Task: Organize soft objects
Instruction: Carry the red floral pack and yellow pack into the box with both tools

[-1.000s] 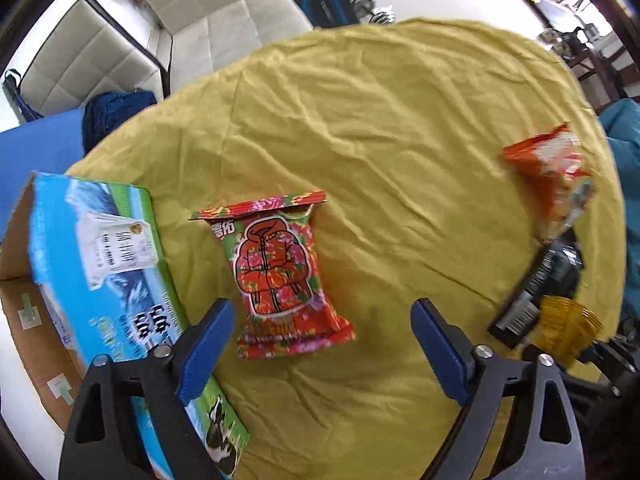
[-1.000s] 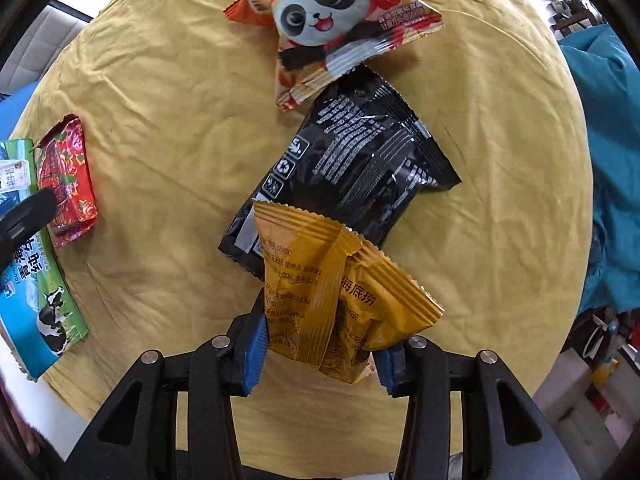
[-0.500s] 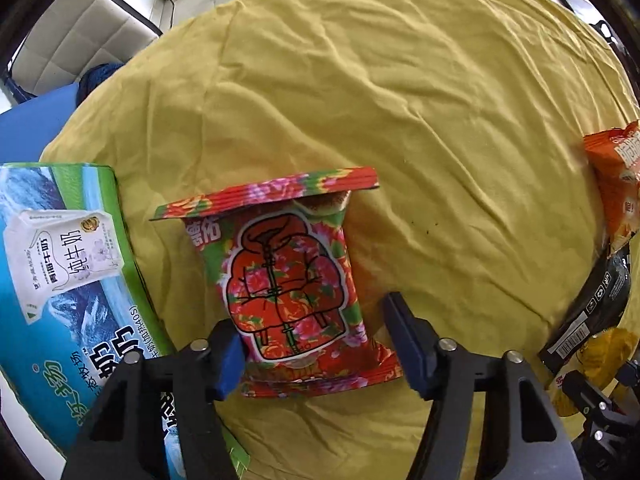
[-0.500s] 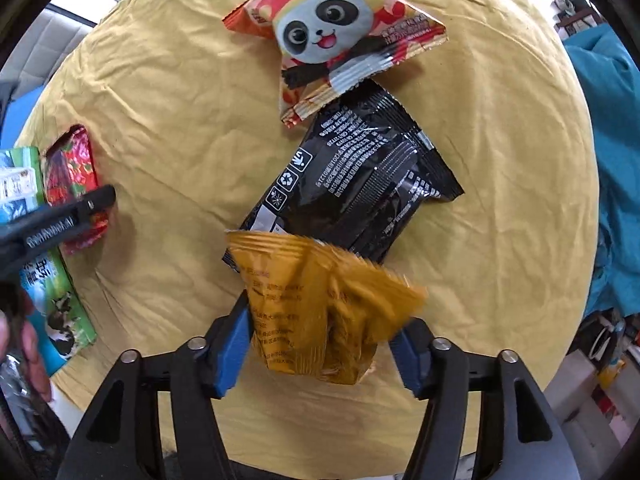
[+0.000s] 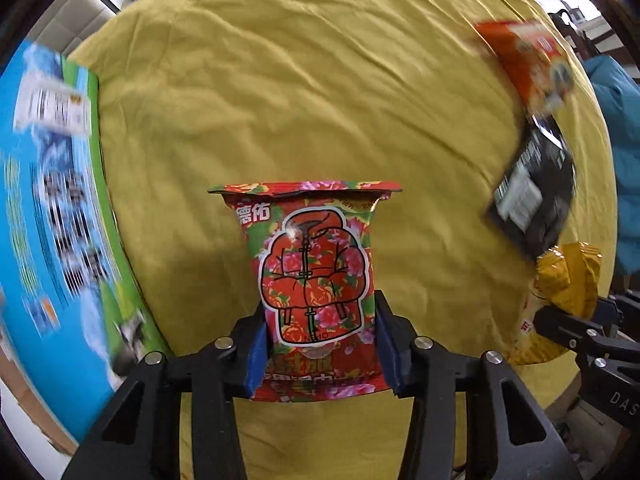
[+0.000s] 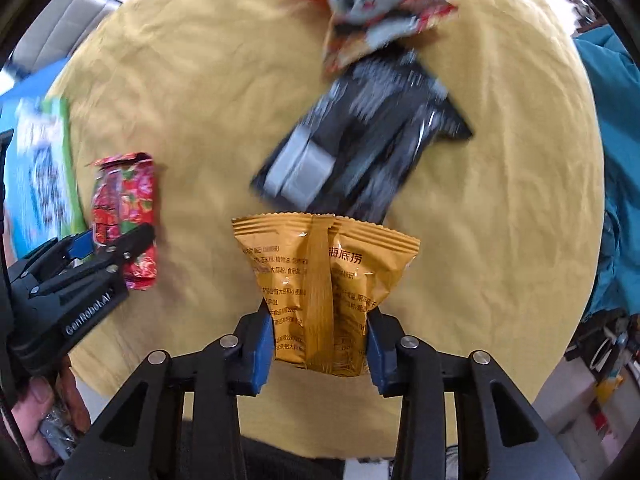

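Left wrist view is showing the red floral snack packet (image 5: pixel 316 280) lying flat on the yellow tablecloth (image 5: pixel 320 100), with the left gripper (image 5: pixel 320 346) reaching down over its lower half; its jaws have just been closing, and the blue pads (image 5: pixel 256 354) are now pressing against both sides of the packet. To the left of the packet, a blue and green milk carton box (image 5: pixel 52 220) is lying at the cloth's edge, blurred. In the right wrist view, the right gripper (image 6: pixel 320 346) is gripping an orange-yellow snack packet (image 6: pixel 324 280), its jaws having just been closing on it, and the packet is standing up between the pads, lifted clear of the cloth. Beyond it, a black packet (image 6: pixel 368 136) is lying on the cloth, blurred, and a red panda-print packet (image 6: pixel 368 8) is overlapping its far end. A person's hand (image 6: pixel 36 420) is showing at the lower left, holding the left gripper's handle.
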Tool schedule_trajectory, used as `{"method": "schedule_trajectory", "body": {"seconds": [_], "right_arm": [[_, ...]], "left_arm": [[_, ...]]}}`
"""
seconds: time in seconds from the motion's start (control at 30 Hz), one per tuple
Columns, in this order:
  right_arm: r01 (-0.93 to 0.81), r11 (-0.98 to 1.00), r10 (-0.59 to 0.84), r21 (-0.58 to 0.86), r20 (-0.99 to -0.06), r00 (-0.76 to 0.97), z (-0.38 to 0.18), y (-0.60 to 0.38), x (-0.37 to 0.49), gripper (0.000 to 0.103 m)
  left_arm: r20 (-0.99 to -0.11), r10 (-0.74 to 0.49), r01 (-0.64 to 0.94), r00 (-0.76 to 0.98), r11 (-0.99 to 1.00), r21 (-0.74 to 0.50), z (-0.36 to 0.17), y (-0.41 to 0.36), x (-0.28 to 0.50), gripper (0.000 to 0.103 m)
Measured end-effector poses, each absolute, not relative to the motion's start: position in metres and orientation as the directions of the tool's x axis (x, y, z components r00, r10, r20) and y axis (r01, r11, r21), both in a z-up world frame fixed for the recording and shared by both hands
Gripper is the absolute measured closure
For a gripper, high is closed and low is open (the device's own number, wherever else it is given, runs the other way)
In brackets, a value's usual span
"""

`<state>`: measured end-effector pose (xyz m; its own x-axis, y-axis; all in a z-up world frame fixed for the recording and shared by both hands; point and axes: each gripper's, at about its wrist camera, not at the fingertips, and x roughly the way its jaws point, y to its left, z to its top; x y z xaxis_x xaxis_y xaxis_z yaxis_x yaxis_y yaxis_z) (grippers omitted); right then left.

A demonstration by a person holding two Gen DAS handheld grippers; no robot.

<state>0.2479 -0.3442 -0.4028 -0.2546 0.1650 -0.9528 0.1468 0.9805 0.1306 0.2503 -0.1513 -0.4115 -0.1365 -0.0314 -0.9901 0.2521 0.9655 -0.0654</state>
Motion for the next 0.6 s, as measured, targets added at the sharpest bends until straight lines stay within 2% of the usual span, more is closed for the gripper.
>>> {"method": "schedule_trajectory", "body": {"seconds": [0.13,0.3,0.47,0.6], "right_arm": [[0.138,0.982,0.168,0.131,-0.938,-0.303,-0.414,-0.334,0.221,0.062],[0.188,0.976,0.169,0.113,-0.933,-0.317,-0.441,-0.330,0.205,0.060],[0.266,0.960,0.156,0.084,-0.953,-0.261,-0.442,-0.337,0.194,0.044],[0.302,0.951,0.141,0.069,-0.964,-0.225,-0.438,-0.351,0.180,0.044]], "left_arm": [[-0.982,-0.054,0.251,-0.183,0.963,-0.100,-0.420,-0.148,0.216,0.061],[-0.979,-0.035,0.254,-0.202,0.963,-0.087,-0.443,-0.144,0.193,0.060],[-0.981,-0.032,0.248,-0.190,0.965,-0.079,-0.447,-0.147,0.186,0.059],[-0.982,-0.036,0.229,-0.184,0.970,-0.079,-0.451,-0.139,0.193,0.059]]}}
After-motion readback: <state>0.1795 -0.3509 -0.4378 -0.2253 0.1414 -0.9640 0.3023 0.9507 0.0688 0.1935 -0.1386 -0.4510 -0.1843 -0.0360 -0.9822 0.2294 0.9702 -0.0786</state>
